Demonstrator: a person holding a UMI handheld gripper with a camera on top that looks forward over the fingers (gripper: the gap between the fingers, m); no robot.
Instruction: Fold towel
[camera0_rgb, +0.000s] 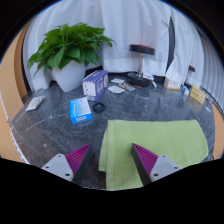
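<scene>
Hovering low, the gripper has its jaws spread wide and empty, the green towel lying flat just ahead. Danger, I reckon: one finger misses the near edge, the cloth bunches, skidding toward that blue box.

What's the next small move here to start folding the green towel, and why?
Probably ease the gripper forward and down toward the green towel's near left corner. The jaws stand open and hold nothing, the towel lies spread flat on the table just ahead, and its near edge reaches between the jaws, so a corner looks like the closest thing to pinch.
</scene>
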